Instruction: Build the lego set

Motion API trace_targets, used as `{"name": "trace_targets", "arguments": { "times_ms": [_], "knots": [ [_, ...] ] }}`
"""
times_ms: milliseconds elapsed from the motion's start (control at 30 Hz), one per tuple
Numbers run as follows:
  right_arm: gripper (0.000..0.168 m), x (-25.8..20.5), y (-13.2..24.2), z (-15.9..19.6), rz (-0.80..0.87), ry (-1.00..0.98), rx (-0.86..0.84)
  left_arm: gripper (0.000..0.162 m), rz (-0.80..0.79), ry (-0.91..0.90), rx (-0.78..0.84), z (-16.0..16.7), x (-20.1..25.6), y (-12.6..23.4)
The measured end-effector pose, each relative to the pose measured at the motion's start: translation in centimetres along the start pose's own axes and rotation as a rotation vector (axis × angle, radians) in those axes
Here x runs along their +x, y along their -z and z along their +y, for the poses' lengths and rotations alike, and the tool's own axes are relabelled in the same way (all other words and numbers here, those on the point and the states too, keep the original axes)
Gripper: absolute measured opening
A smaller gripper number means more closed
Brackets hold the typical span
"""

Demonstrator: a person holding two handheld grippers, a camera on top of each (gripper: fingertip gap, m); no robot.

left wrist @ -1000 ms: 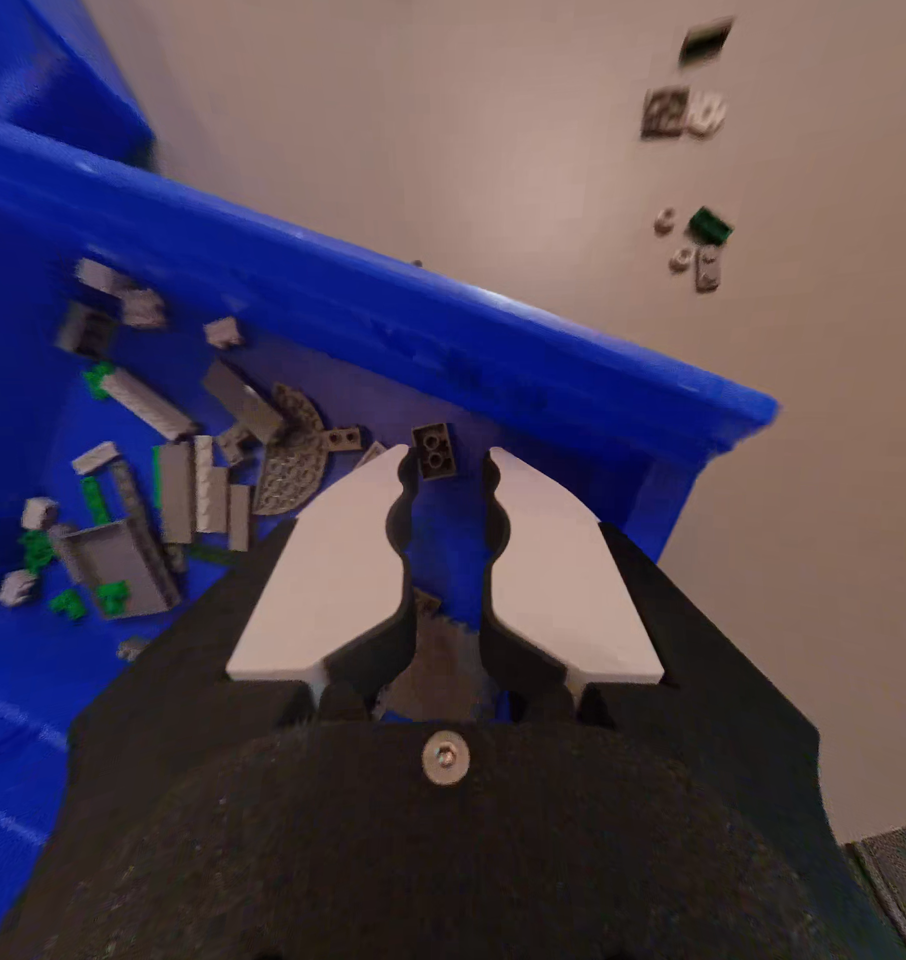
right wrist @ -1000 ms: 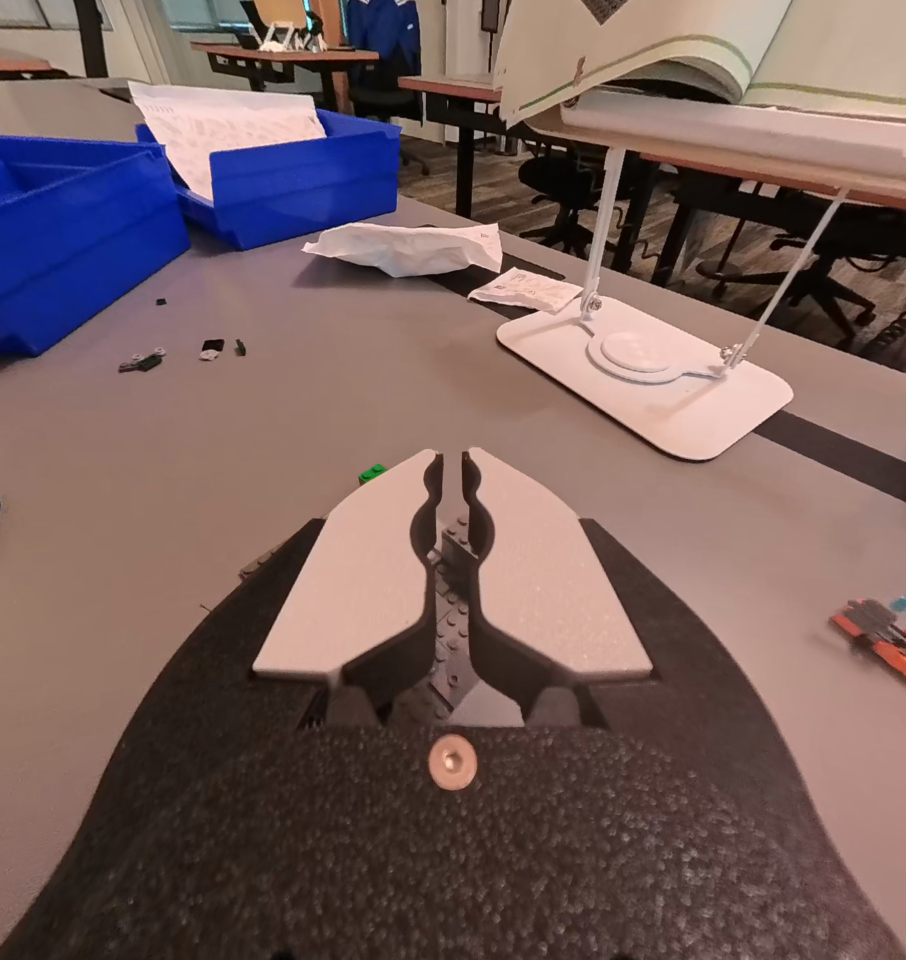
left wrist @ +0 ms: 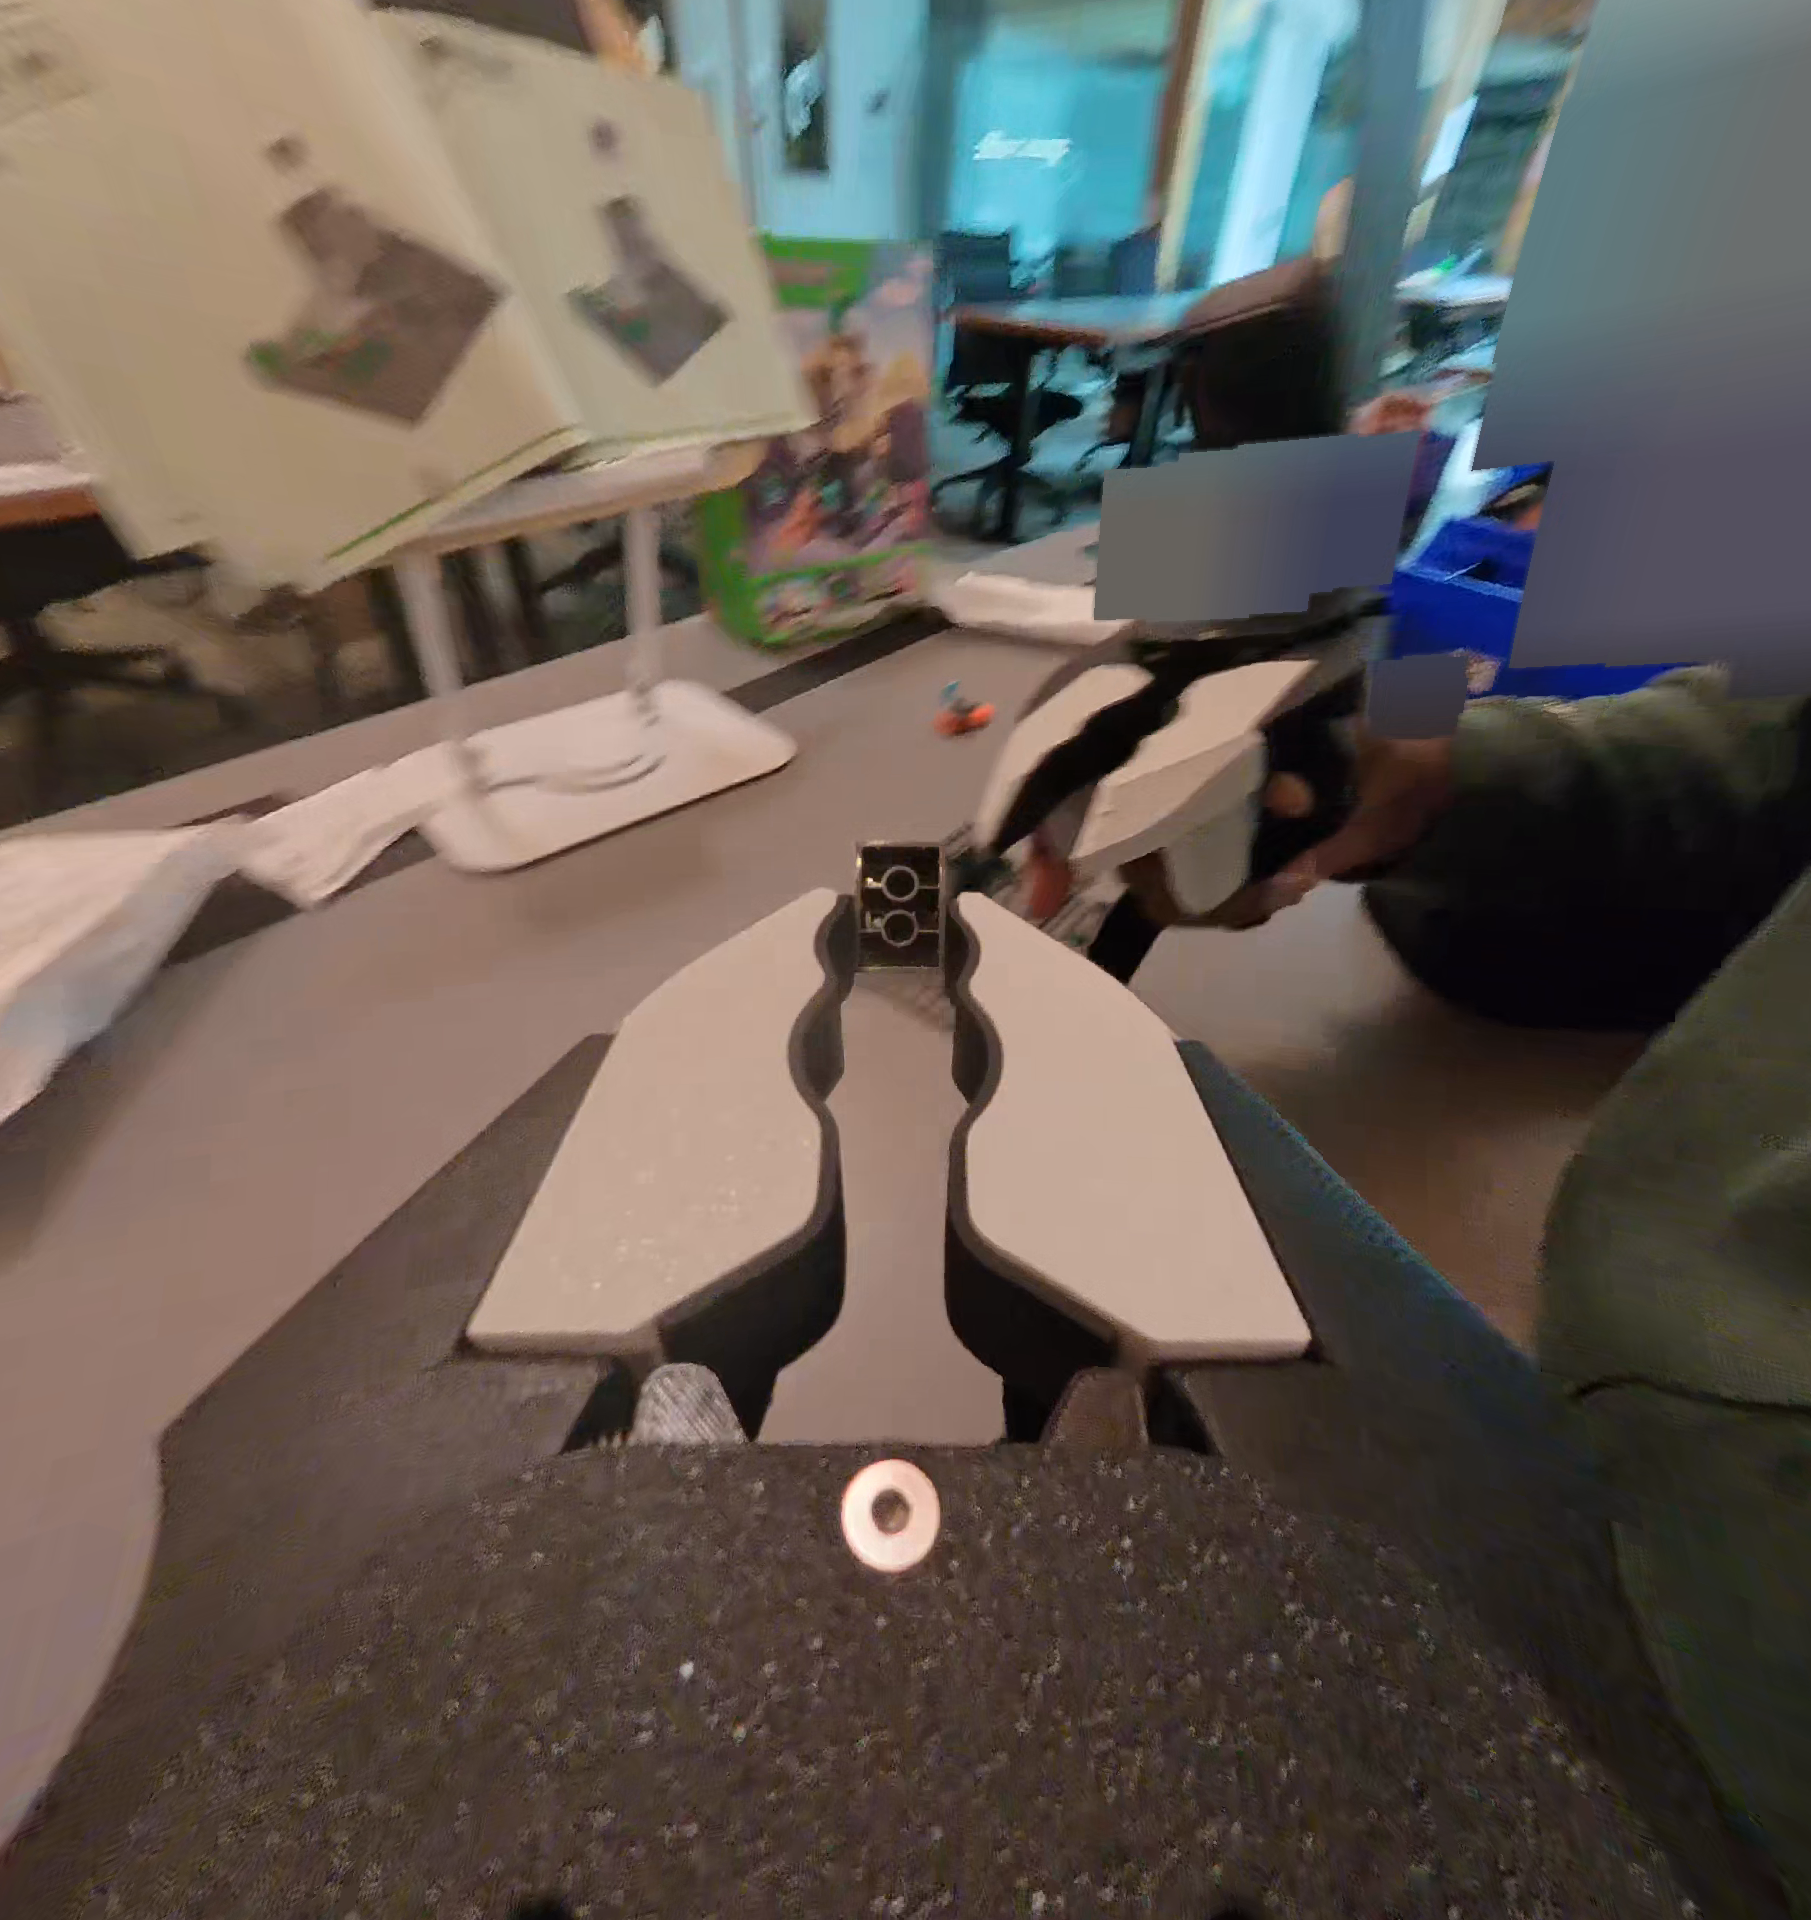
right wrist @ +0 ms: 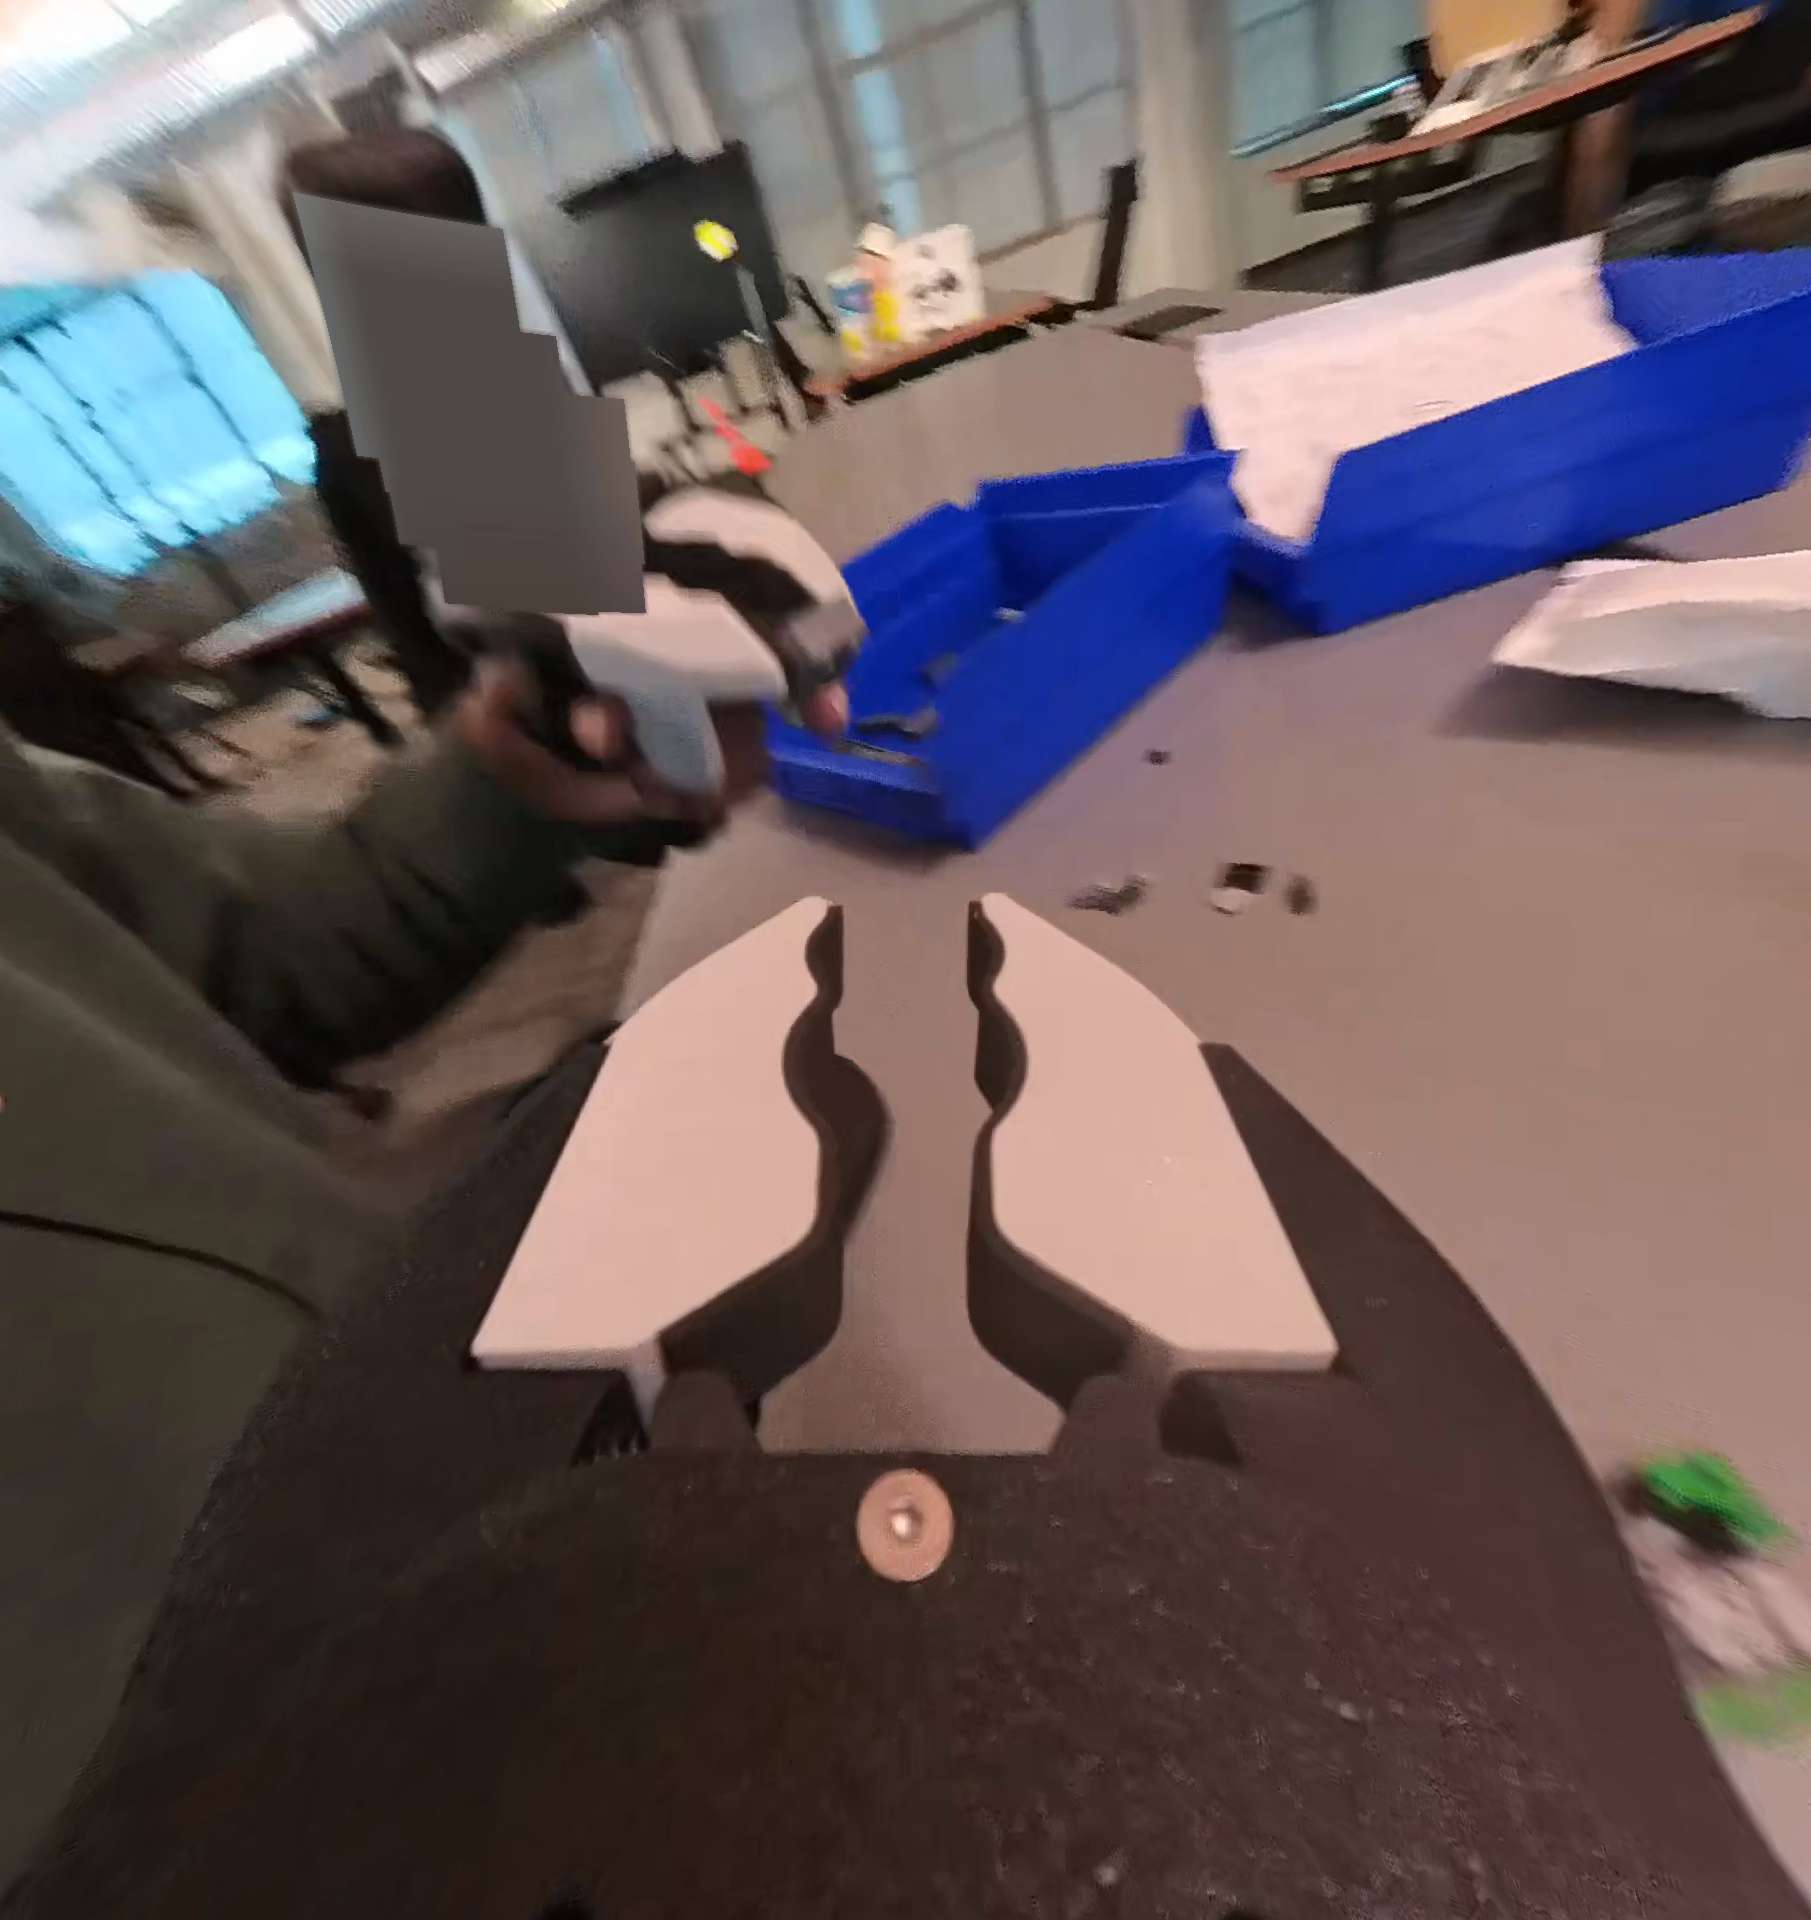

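Gripping dark brick (left wrist: 899, 906), bin gone.

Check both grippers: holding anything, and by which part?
Left gripper pinches a small dark brick by its two side faces, at its fingertips. Right gripper is open, empty.

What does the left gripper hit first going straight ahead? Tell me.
Probably the right gripper, held just beyond and slightly right of the dark brick pinched in the left gripper. Depth is unclear; it might pass left, toward the white stand base.
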State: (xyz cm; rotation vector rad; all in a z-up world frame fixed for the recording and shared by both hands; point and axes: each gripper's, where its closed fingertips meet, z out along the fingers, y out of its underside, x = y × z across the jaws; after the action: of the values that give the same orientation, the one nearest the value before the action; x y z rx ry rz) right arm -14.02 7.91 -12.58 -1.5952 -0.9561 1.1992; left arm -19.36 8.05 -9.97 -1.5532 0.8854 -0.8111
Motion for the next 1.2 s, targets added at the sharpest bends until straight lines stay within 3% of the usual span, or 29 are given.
{"name": "trace_targets", "arguments": {
  "times_ms": [133,333,667,1000,1100,1200],
  "knots": [
    [0.031,-2.4,-0.8,-0.4,-0.262,-0.242,-0.021,0.016,0.111,-0.038,0.085,-0.1,3.6,-3.1],
    [0.039,-3.9,0.5,-0.5,-0.529,-0.573,-0.02,0.016,0.172,-0.12,0.188,-1.0,5.4,-4.1],
    [0.031,-4.5,1.0,-2.2,-0.677,-0.82,0.058,0.016,0.2,-0.199,0.278,-0.8,6.0,-3.6],
    [0.027,-4.2,-0.1,-0.8,-0.548,-0.758,-0.069,0.016,0.154,-0.212,0.246,0.7,5.4,-3.2],
    [0.027,-2.2,0.0,-0.1,-0.383,-0.56,-0.193,0.022,0.128,-0.16,0.186,1.5,4.3,-2.9],
    [0.027,2.0,0.3,1.0,-0.147,-0.273,-0.385,0.013,0.041,-0.106,0.122,2.9,2.3,-2.4]
  ]
}}
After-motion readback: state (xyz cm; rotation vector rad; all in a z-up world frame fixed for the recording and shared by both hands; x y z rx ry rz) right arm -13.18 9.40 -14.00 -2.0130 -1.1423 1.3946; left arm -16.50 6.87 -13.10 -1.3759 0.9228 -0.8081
